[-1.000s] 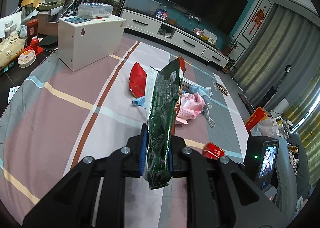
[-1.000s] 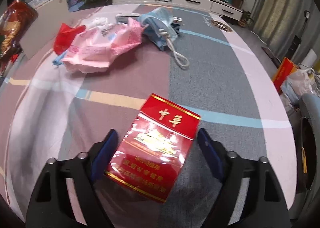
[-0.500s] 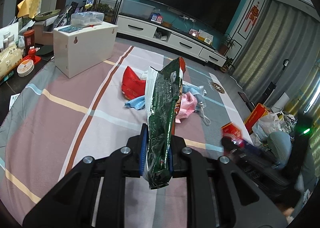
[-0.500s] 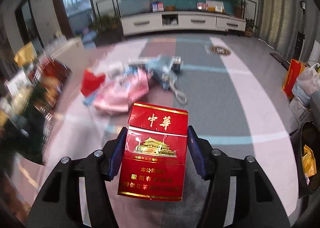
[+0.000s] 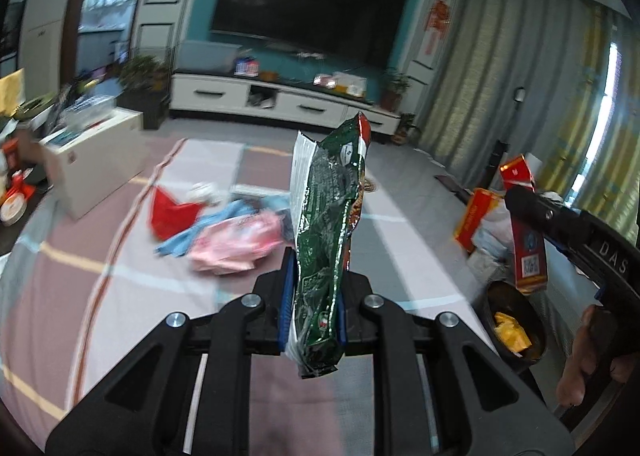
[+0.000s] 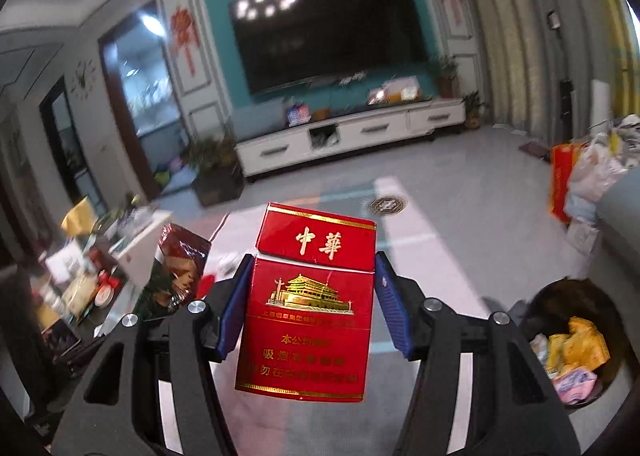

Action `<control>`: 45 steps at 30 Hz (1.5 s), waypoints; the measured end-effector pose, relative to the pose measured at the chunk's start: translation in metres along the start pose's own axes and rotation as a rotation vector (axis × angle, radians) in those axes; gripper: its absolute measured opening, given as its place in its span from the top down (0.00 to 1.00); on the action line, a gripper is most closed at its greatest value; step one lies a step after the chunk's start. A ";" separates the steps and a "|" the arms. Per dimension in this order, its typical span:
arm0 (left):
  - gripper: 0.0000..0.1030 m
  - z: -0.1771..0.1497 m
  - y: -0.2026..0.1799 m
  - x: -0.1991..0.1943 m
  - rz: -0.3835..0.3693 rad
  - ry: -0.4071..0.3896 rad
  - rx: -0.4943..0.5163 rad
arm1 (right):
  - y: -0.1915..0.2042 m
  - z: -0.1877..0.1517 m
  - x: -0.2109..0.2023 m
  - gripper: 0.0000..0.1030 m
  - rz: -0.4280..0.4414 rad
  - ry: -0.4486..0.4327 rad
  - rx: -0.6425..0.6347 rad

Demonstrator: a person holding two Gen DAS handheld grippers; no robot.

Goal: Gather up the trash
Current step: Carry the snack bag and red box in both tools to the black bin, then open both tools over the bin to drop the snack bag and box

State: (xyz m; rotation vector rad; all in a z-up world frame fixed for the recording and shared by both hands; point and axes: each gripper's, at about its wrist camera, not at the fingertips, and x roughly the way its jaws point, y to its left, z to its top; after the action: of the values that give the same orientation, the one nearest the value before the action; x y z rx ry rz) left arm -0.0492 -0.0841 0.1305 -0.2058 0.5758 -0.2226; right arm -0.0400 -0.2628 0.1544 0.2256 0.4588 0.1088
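Note:
My left gripper point(image 5: 312, 300) is shut on a green snack bag point(image 5: 328, 223) and holds it upright above the striped tablecloth point(image 5: 120, 280). My right gripper point(image 6: 310, 312) is shut on a red cigarette pack point(image 6: 308, 308), lifted off the table. In the left wrist view the pack point(image 5: 524, 223) hangs at the right, above a black trash bin point(image 5: 516, 324). The bin point(image 6: 576, 340), with yellow and pink wrappers inside, sits at lower right in the right wrist view. A red wrapper point(image 5: 172, 215), blue cloth point(image 5: 224, 219) and pink packet point(image 5: 236, 244) lie on the table.
A white box point(image 5: 96, 159) stands at the table's left, with clutter beyond it. A TV cabinet point(image 5: 280, 103) and dark TV line the far wall. Plastic bags and a red-orange box point(image 5: 476, 219) sit on the floor at right near the curtains.
Both grippers have risen and swung right toward the trash bin. The cigarette pack, taken off the table a second ago, is now carried high above the bin.

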 end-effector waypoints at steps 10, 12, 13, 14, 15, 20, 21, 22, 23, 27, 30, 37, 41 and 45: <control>0.82 -0.009 -0.106 0.029 -0.256 0.045 0.090 | -0.074 0.010 -0.059 0.43 -0.149 -0.169 0.116; 0.82 -0.014 -0.124 0.040 -0.323 0.081 0.082 | -0.091 0.008 -0.065 0.43 -0.195 -0.181 0.148; 0.82 -0.018 -0.135 0.049 -0.371 0.112 0.078 | -0.100 0.007 -0.068 0.43 -0.226 -0.186 0.163; 0.82 -0.020 -0.141 0.055 -0.397 0.131 0.075 | -0.109 0.006 -0.072 0.43 -0.246 -0.189 0.175; 0.82 -0.024 -0.149 0.062 -0.424 0.154 0.071 | -0.120 0.004 -0.075 0.43 -0.275 -0.191 0.197; 0.83 -0.042 -0.188 0.104 -0.542 0.290 0.042 | -0.171 -0.008 -0.076 0.43 -0.389 -0.160 0.316; 0.83 -0.045 -0.195 0.112 -0.561 0.312 0.038 | -0.182 -0.011 -0.074 0.43 -0.415 -0.146 0.346; 0.83 -0.050 -0.203 0.122 -0.584 0.343 0.029 | -0.194 -0.015 -0.071 0.43 -0.446 -0.128 0.376; 0.83 -0.054 -0.208 0.129 -0.599 0.367 0.026 | -0.203 -0.019 -0.068 0.43 -0.474 -0.112 0.401; 0.82 -0.072 -0.233 0.161 -0.643 0.485 0.007 | -0.238 -0.037 -0.060 0.43 -0.555 -0.044 0.490; 0.82 -0.085 -0.250 0.180 -0.658 0.542 0.005 | -0.258 -0.050 -0.051 0.43 -0.603 0.007 0.538; 0.82 -0.107 -0.284 0.208 -0.649 0.614 0.040 | -0.288 -0.073 -0.031 0.42 -0.680 0.118 0.617; 0.45 -0.108 -0.283 0.208 -0.642 0.609 0.045 | -0.291 -0.076 -0.028 0.42 -0.697 0.141 0.633; 0.22 -0.097 -0.272 0.196 -0.611 0.567 0.048 | -0.286 -0.072 -0.031 0.28 -0.703 0.139 0.630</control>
State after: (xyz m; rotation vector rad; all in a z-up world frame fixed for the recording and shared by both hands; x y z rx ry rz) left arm 0.0162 -0.4084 0.0190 -0.2702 1.0609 -0.9055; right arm -0.0846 -0.5309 0.0364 0.6617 0.6801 -0.7230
